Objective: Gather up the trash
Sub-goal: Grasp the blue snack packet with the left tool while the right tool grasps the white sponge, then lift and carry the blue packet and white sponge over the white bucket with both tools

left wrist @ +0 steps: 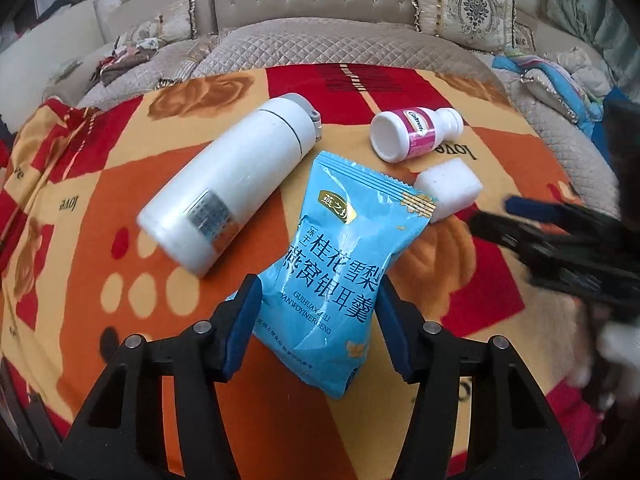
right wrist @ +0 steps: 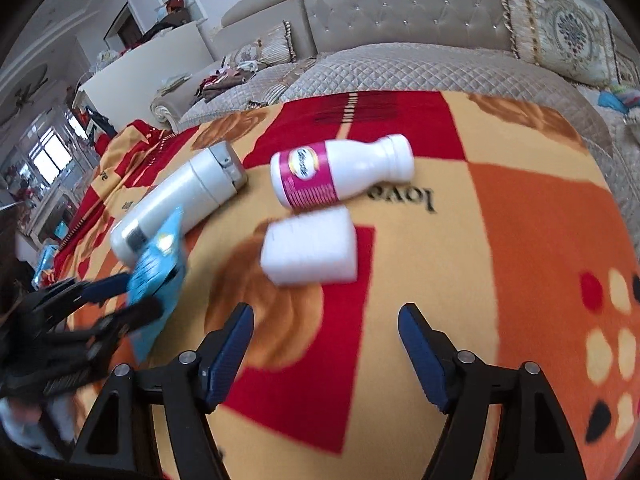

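Observation:
A light blue snack packet (left wrist: 340, 264) with Chinese print sits between the fingers of my left gripper (left wrist: 318, 304), which is shut on its lower part; it also shows in the right wrist view (right wrist: 158, 264). A white foam block (left wrist: 448, 188) (right wrist: 310, 246) lies just right of the packet. A small white bottle with a pink label (left wrist: 414, 132) (right wrist: 340, 174) lies on its side behind the block. My right gripper (right wrist: 326, 332) is open and empty, a short way in front of the block; it shows blurred in the left wrist view (left wrist: 504, 216).
A white thermos flask (left wrist: 236, 184) (right wrist: 184, 200) lies on its side left of the packet. Everything rests on a red, orange and yellow blanket (left wrist: 500, 280) (right wrist: 520, 240). A quilted beige sofa (left wrist: 320, 48) with cushions stands behind.

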### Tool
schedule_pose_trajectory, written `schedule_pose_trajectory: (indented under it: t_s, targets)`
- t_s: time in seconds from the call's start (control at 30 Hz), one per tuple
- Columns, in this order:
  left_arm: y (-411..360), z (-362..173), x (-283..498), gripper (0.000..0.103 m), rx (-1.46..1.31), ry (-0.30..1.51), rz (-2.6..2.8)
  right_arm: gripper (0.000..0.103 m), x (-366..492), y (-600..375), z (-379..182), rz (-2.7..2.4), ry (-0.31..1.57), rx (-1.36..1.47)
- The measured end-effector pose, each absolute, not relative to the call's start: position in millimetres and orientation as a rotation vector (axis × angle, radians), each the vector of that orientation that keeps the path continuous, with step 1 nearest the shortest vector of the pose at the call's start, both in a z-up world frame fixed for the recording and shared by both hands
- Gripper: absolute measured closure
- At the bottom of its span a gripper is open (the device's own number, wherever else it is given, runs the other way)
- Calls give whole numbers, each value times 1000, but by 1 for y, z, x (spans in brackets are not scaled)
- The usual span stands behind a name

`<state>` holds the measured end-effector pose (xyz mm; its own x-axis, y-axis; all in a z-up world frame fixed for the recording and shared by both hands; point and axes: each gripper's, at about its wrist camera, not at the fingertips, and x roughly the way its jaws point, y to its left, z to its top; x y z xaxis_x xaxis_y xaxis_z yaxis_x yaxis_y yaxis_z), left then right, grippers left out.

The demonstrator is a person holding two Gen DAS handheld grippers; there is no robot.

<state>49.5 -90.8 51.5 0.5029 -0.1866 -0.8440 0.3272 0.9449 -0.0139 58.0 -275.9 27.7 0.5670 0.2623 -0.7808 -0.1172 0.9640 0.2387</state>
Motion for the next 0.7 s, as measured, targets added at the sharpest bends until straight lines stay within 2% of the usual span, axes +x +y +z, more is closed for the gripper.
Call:
schedule_pose_trajectory:
  t_s: [0.23, 0.3, 0.33, 0.7]
  targets:
    - [-84, 54, 35, 47, 139, 1018, -307, 31, 91, -255, 17, 202, 968, 80]
    - [-83, 51, 33, 47, 129, 1022, -307, 40, 96, -255, 13, 199, 981, 79]
    - [-84, 49, 32, 47, 128, 1024, -306, 51, 95, -257, 12, 206, 981, 93]
    - [-96, 37, 15, 47, 117, 1025, -297, 53, 31, -282, 27, 240, 941, 125]
